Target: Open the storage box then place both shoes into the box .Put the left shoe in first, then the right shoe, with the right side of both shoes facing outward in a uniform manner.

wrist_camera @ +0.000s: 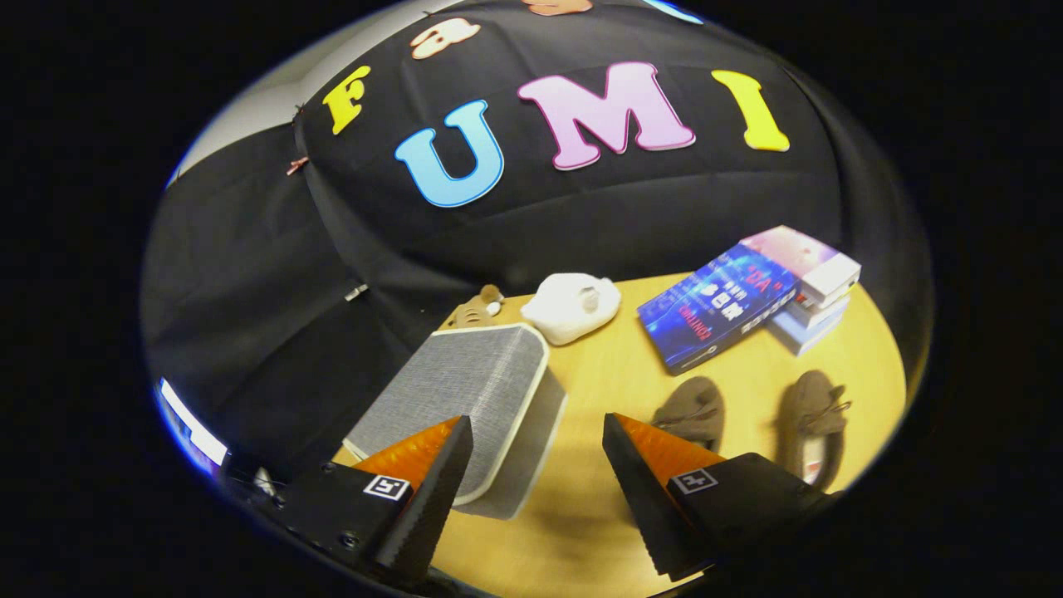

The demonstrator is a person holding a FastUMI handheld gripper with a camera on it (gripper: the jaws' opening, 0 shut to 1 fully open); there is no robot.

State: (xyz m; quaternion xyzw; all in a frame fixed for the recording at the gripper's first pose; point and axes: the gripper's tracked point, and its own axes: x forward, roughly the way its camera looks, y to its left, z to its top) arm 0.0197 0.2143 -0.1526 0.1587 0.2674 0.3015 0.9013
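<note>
1. Gripper [536, 453] is spread wide and holds nothing; only bare table [581, 390] shows through the gap between its fingers.
2. Storage box [465, 399], grey fabric with a pale rim, sits just ahead of the left finger and a bit to its left. The lid looks closed and flat on top, so the opening step is judged not yet done.
3. Key relation: the box's near right corner lies almost in line with the left finger tip, while the box body runs away and leftward from the gripper. Its long axis goes roughly front to back, tilted left at the far end.
4. Two brown shoes sit on the table beyond the right finger: one shoe [689, 411] close behind that finger, the other shoe [810, 419] further right, near the table edge. Toes seem to point away from the gripper (which is left and which is right, cannot tell from here).
5. Gripper pose: held above the table, angled down and forward, rolled a little so the table looks slanted. It touches nothing.
6. Judgement: the next move likely needs a swing left toward the box lid edge, since the shoes can't go in until it opens.
7. Clutter behind: a white soft toy [573, 307] and a small brown toy [477, 311] by the box's far end, plus a stack of books [747, 299] beyond the shoes.
</note>
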